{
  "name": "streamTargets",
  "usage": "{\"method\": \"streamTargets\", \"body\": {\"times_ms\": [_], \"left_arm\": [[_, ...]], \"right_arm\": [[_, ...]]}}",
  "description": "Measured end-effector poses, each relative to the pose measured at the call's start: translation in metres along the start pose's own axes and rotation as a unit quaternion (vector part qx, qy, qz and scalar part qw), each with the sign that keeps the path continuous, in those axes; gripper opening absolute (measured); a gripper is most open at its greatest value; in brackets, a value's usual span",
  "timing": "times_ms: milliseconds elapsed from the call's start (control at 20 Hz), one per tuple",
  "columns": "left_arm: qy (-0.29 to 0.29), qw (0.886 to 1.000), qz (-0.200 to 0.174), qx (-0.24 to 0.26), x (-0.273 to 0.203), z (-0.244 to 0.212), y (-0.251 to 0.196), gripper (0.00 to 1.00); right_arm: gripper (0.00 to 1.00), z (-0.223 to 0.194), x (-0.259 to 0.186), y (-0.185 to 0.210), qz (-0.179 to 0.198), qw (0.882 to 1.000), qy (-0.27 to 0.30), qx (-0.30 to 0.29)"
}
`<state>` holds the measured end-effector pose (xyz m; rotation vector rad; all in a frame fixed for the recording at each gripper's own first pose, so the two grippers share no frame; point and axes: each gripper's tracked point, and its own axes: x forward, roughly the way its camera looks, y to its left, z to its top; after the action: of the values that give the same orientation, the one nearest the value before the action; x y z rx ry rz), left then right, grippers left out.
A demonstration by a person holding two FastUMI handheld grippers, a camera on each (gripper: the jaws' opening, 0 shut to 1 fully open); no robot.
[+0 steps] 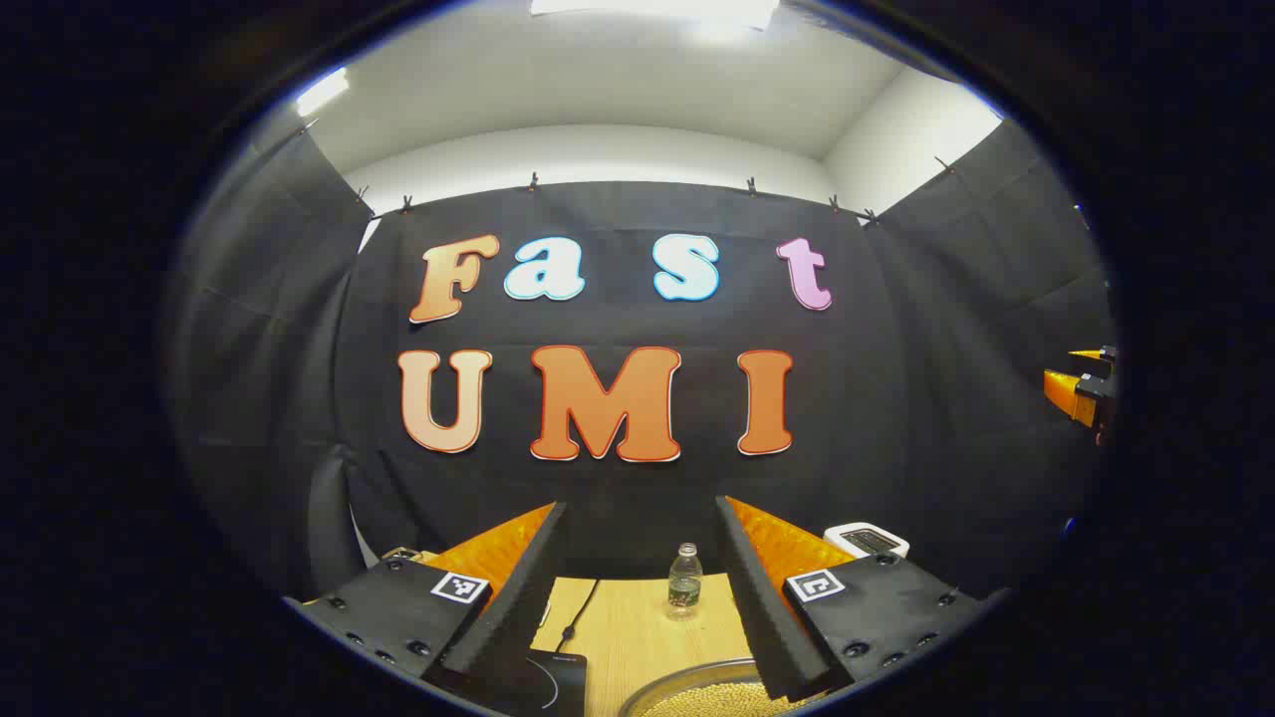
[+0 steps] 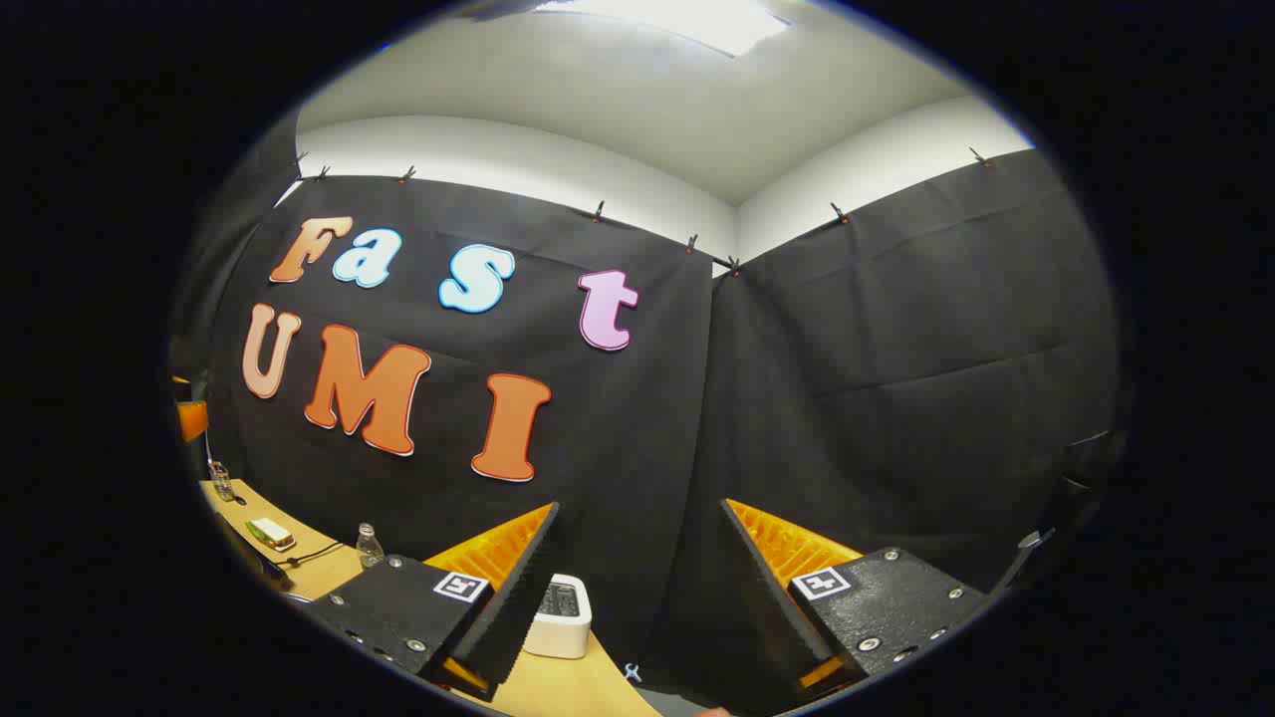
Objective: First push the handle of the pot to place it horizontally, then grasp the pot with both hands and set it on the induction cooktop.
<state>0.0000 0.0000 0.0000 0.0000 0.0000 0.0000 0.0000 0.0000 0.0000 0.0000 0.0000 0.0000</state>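
Left gripper view: your left gripper (image 1: pixel 637 607) is held wide apart, gripping nothing. Just below its fingers, the pot (image 1: pixel 697 692) shows a grey metal rim and a fill of small yellowish grains, sitting on the wooden table (image 1: pixel 628 627). Beside it, a black cooktop corner (image 1: pixel 553 677) with cable. Farther off, a clear water bottle (image 1: pixel 684 581); label unreadable. Right gripper view: your right gripper (image 2: pixel 637 607) is wide, empty; white toaster (image 2: pixel 560 607) beyond.

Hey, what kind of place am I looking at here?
Probably a cloth-walled recording booth set up as a small kitchen. Black cloth is clipped up as walls around a wooden table holding a water bottle, a white toaster and a pot.
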Motion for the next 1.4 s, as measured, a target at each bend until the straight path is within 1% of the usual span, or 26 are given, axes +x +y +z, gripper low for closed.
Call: {"method": "streamTargets", "body": {"times_ms": [50, 100, 150, 200, 300, 400, 450, 500, 600, 650, 700, 750, 800, 850, 900, 950, 1050, 1100, 1150, 1200, 1250, 1300, 1400], "left_arm": [[0.004, 1.000, -0.006, -0.002, -0.001, -0.002, 0.000, 0.93], [0.004, 1.000, -0.010, -0.001, -0.003, -0.001, 0.003, 0.94], [0.001, 1.000, -0.013, -0.001, -0.005, 0.001, 0.006, 0.94], [-0.002, 1.000, -0.017, 0.001, -0.007, 0.002, 0.010, 0.94], [-0.008, 1.000, -0.021, 0.007, -0.013, 0.003, 0.024, 0.94], [-0.009, 1.000, -0.026, 0.003, -0.018, -0.002, 0.038, 0.94], [-0.007, 1.000, -0.027, -0.001, -0.022, -0.006, 0.045, 0.94], [-0.005, 1.000, -0.029, -0.004, -0.024, -0.008, 0.051, 0.94], [-0.005, 0.999, -0.031, -0.009, -0.029, -0.010, 0.066, 0.94], [-0.007, 0.999, -0.032, -0.014, -0.030, -0.008, 0.073, 0.95], [-0.009, 0.999, -0.028, -0.015, -0.031, -0.006, 0.081, 0.94], [-0.013, 1.000, -0.022, -0.009, -0.033, -0.005, 0.089, 0.94], [-0.019, 1.000, -0.019, 0.006, -0.035, -0.004, 0.094, 0.94], [-0.023, 0.999, -0.014, 0.020, -0.037, -0.004, 0.100, 0.94], [-0.019, 1.000, -0.019, 0.013, -0.038, -0.008, 0.098, 0.94], [-0.004, 1.000, -0.021, -0.012, -0.039, -0.013, 0.096, 0.93], [0.025, 0.996, -0.005, -0.080, -0.039, -0.021, 0.101, 0.95], [0.032, 0.994, 0.006, -0.102, -0.038, -0.022, 0.108, 0.95], [0.030, 0.994, 0.018, -0.106, -0.037, -0.019, 0.116, 0.95], [0.022, 0.995, 0.033, -0.095, -0.035, -0.011, 0.125, 0.94], [0.011, 0.996, 0.047, -0.077, -0.033, -0.001, 0.132, 0.96], [0.001, 0.996, 0.060, -0.062, -0.033, 0.011, 0.137, 0.96], [-0.024, 0.996, 0.072, -0.053, -0.035, 0.034, 0.138, 0.95]], "right_arm": [[0.93, 0.000, -0.004, 0.001, -0.003, 1.000, 0.003, -0.003], [0.93, 0.000, -0.008, 0.003, -0.005, 1.000, 0.006, -0.005], [0.95, 0.001, -0.012, 0.006, -0.008, 1.000, 0.010, -0.004], [0.95, 0.003, -0.016, 0.010, -0.010, 1.000, 0.013, -0.002], [0.95, 0.008, -0.025, 0.020, -0.017, 1.000, 0.019, 0.008], [0.95, 0.011, -0.036, 0.032, -0.022, 0.999, 0.030, 0.020], [0.93, 0.013, -0.041, 0.038, -0.025, 0.999, 0.036, 0.022], [0.93, 0.015, -0.044, 0.041, -0.031, 0.999, 0.039, 0.020], [0.97, 0.021, -0.052, 0.047, -0.042, 0.998, 0.044, 0.019], [0.95, 0.024, -0.056, 0.055, -0.041, 0.998, 0.048, 0.022], [0.95, 0.025, -0.059, 0.063, -0.039, 0.998, 0.053, 0.026], [0.93, 0.025, -0.062, 0.071, -0.034, 0.997, 0.057, 0.028], [0.93, 0.027, -0.065, 0.078, -0.030, 0.997, 0.058, 0.030], [0.95, 0.028, -0.067, 0.085, -0.024, 0.998, 0.057, 0.029], [0.95, 0.028, -0.067, 0.090, -0.020, 0.998, 0.056, 0.024], [0.95, 0.027, -0.066, 0.094, -0.016, 0.998, 0.059, 0.020], [0.95, 0.024, -0.067, 0.100, -0.008, 0.997, 0.069, 0.021], [0.95, 0.026, -0.065, 0.100, -0.005, 0.998, 0.066, 0.023], [0.95, 0.028, -0.060, 0.098, -0.004, 0.998, 0.059, 0.024], [0.95, 0.028, -0.055, 0.097, 0.000, 0.998, 0.053, 0.025], [0.95, 0.026, -0.047, 0.096, 0.004, 0.998, 0.051, 0.029], [0.93, 0.023, -0.039, 0.096, 0.011, 0.998, 0.054, 0.037], [0.95, 0.025, -0.025, 0.089, 0.014, 0.996, 0.063, 0.056]]}}
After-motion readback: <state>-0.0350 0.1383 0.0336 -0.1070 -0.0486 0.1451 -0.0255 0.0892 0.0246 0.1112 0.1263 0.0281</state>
